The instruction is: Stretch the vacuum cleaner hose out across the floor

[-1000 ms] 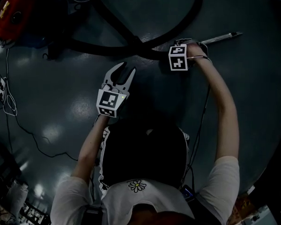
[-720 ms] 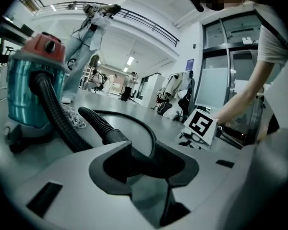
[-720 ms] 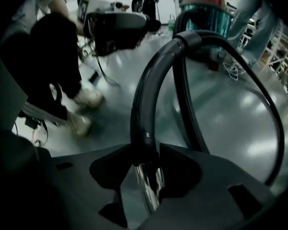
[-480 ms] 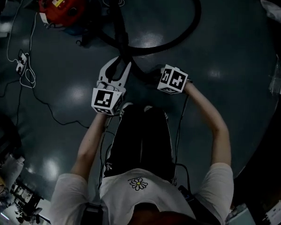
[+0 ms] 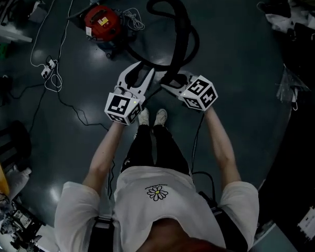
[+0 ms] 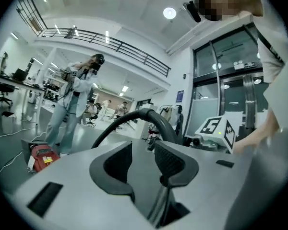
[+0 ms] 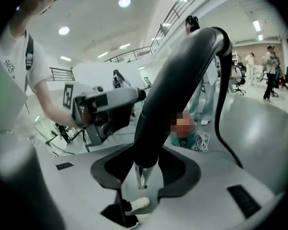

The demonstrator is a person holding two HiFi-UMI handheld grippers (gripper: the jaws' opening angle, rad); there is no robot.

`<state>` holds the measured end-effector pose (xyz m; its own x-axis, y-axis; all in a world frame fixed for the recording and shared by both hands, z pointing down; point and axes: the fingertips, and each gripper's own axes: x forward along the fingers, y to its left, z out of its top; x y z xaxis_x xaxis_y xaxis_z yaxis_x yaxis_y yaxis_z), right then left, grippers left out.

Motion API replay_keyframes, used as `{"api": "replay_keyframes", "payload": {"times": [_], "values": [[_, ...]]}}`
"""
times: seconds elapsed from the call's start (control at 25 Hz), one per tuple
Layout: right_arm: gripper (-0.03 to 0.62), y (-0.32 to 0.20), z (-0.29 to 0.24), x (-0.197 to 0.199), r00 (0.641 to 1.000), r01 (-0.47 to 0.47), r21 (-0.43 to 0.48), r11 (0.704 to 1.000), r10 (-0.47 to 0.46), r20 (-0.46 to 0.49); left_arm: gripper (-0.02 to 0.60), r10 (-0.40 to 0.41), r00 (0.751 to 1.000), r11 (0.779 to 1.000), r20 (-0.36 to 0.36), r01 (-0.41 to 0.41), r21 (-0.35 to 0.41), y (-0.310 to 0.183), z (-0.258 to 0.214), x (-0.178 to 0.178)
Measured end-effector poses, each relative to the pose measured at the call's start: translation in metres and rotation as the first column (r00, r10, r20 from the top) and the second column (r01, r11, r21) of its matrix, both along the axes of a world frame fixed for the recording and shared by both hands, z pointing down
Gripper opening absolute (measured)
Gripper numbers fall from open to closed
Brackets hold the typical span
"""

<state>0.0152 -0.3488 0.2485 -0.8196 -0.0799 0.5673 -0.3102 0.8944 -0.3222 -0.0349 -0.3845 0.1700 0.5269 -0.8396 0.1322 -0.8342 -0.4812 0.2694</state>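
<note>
A red vacuum cleaner [image 5: 102, 20] stands on the dark floor at the upper left. Its black hose [image 5: 191, 41] arcs up and round, then comes down to my right gripper [image 5: 173, 82]. In the right gripper view the thick hose end [image 7: 182, 75] runs between the jaws of the right gripper [image 7: 146, 164]; they are closing and grip it, with a metal tip poking out below. My left gripper [image 5: 140, 73] hovers just left of the right one, open, with nothing between its fingers. In the left gripper view the left gripper [image 6: 143, 152] faces the hose loop [image 6: 149, 116] and the vacuum cleaner [image 6: 42, 155].
A power strip with a trailing cable [image 5: 50, 70] lies on the floor at the left, and a white cord [image 5: 131, 19] is coiled beside the vacuum. A person [image 6: 77, 99] stands behind the vacuum. Dark clutter [image 5: 299, 25] fills the right edge. My white shoes [image 5: 152, 117] are below the grippers.
The right gripper has lifted the hose end off the floor and drawn it back toward the body. The left gripper has stayed open and come alongside. The vacuum now sits nearer mid-view.
</note>
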Motion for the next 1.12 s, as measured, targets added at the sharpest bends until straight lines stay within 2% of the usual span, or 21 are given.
{"api": "replay_keyframes", "payload": {"times": [0.12,0.28,0.36,0.44,0.52,0.6,0.68,0.76,0.8,0.88,0.92,1.04,1.12], "values": [[0.172,0.019,-0.061,0.005,0.998,-0.057,0.09,0.994,0.055,0.031,0.147,0.141,0.99,0.988,-0.008,-0.14,0.066,0.047,-0.044,0.021],[0.172,0.05,-0.103,0.023,0.979,-0.203,0.198,0.959,0.2,0.035,0.147,0.311,0.949,0.943,0.054,-0.315,0.106,0.107,-0.065,0.031],[0.172,0.067,-0.119,0.036,0.944,-0.328,0.228,0.917,0.321,0.069,0.147,0.356,0.932,0.928,0.067,-0.361,0.094,0.137,-0.064,0.027],[0.17,0.081,-0.134,0.053,0.886,-0.464,0.236,0.854,0.449,0.114,0.147,0.397,0.917,0.914,0.047,-0.399,0.073,0.165,-0.062,0.024],[0.164,0.096,-0.148,0.07,0.829,-0.559,0.218,0.8,0.537,0.156,0.147,0.454,0.89,0.887,0.048,-0.457,0.064,0.189,-0.059,0.033],[0.16,0.125,-0.16,0.077,0.808,-0.588,0.186,0.787,0.56,0.182,0.17,0.532,0.847,0.845,0.022,-0.532,0.063,0.209,-0.059,0.06],[0.16,0.165,-0.169,0.078,0.812,-0.58,0.163,0.798,0.549,0.199,0.247,0.609,0.786,0.792,-0.104,-0.609,0.039,0.22,-0.066,0.091],[0.155,0.198,-0.178,0.086,0.797,-0.594,0.139,0.793,0.555,0.238,0.291,0.644,0.71,0.744,-0.285,-0.668,0.017,0.227,-0.08,0.108],[0.155,0.212,-0.179,0.092,0.794,-0.596,0.133,0.792,0.557,0.244,0.292,0.628,0.671,0.736,-0.395,-0.676,0.024,0.229,-0.09,0.111],[0.155,0.238,-0.172,0.094,0.821,-0.563,0.145,0.814,0.531,0.21,0.293,0.563,0.593,0.749,-0.575,-0.661,0.052,0.229,-0.112,0.118],[0.155,0.253,-0.166,0.089,0.839,-0.538,0.156,0.828,0.509,0.189,0.292,0.532,0.58,0.761,-0.617,-0.647,0.047,0.228,-0.118,0.123],[0.15,0.295,-0.15,0.072,0.873,-0.485,0.18,0.856,0.461,0.161,0.298,0.448,0.595,0.785,-0.667,-0.619,-0.025,0.235,-0.113,0.133],[0.15,0.317,-0.143,0.066,0.883,-0.469,0.192,0.862,0.45,0.135,0.296,0.397,0.579,0.804,-0.712,-0.594,-0.035,0.247,-0.113,0.13]]}}
